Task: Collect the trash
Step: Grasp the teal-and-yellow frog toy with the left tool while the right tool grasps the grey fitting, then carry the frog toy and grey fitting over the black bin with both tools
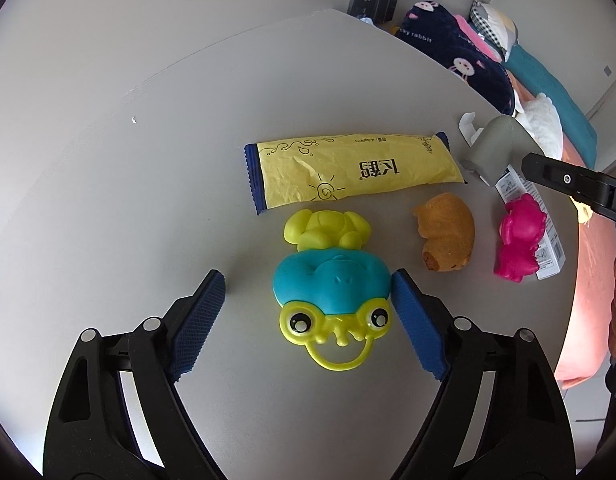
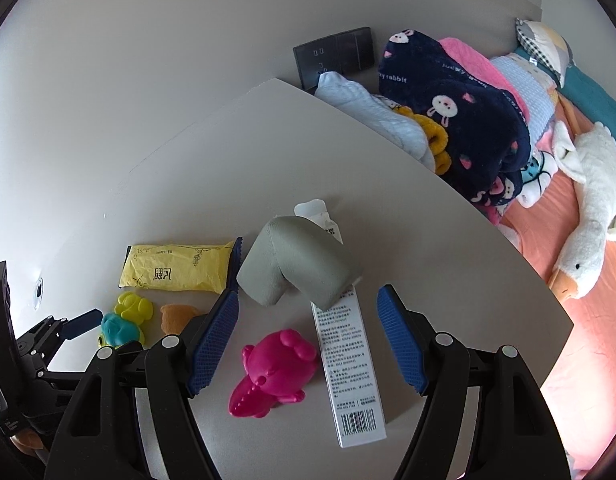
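Note:
A yellow snack wrapper (image 1: 348, 168) with blue ends lies flat on the grey table (image 1: 147, 160). Just nearer than it, my left gripper (image 1: 308, 278) stands open around a blue and yellow frog toy (image 1: 332, 284); the right pad is close beside the toy and the left pad is well apart from it. A long white carton (image 2: 348, 360) with a barcode lies under a grey foam corner piece (image 2: 299, 264). My right gripper (image 2: 305, 298) hangs open above the carton and a pink toy (image 2: 275, 372), holding nothing. The wrapper (image 2: 179, 266) shows at the left in the right wrist view.
A yellow toy (image 1: 328, 230), an orange toy (image 1: 448, 236) and the pink toy (image 1: 518, 236) sit among the trash. The table's right edge (image 2: 508, 240) borders a bed with folded blankets (image 2: 460, 120) and a plush goose (image 2: 588, 208). A wall socket (image 2: 332, 56) is behind.

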A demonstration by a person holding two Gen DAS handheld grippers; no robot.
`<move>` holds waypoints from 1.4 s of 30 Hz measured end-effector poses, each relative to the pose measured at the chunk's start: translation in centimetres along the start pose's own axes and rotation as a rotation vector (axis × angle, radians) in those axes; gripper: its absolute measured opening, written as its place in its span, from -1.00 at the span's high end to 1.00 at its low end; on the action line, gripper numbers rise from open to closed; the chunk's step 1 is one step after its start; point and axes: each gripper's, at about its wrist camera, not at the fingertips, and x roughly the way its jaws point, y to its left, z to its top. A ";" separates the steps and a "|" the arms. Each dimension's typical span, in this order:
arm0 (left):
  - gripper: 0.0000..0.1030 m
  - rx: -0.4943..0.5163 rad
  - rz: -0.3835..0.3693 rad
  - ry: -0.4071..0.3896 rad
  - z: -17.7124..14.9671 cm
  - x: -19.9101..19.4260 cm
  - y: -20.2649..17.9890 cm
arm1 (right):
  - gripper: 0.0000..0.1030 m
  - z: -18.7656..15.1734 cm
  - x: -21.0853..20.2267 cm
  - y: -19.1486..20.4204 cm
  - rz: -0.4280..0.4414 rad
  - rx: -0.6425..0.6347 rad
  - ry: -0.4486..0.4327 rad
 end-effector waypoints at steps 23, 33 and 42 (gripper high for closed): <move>-0.11 0.032 -0.015 -0.090 0.3 -1.1 -0.1 | 0.41 2.1 0.9 2.0 0.000 -0.121 -0.024; -0.11 0.038 -0.030 -0.150 0.2 -3.9 -0.4 | 0.45 0.9 -2.6 2.2 0.018 -0.092 -0.085; -0.11 0.069 -0.048 -0.180 -1.0 -6.2 -2.1 | 0.44 -1.3 -7.1 0.8 0.002 -0.046 -0.141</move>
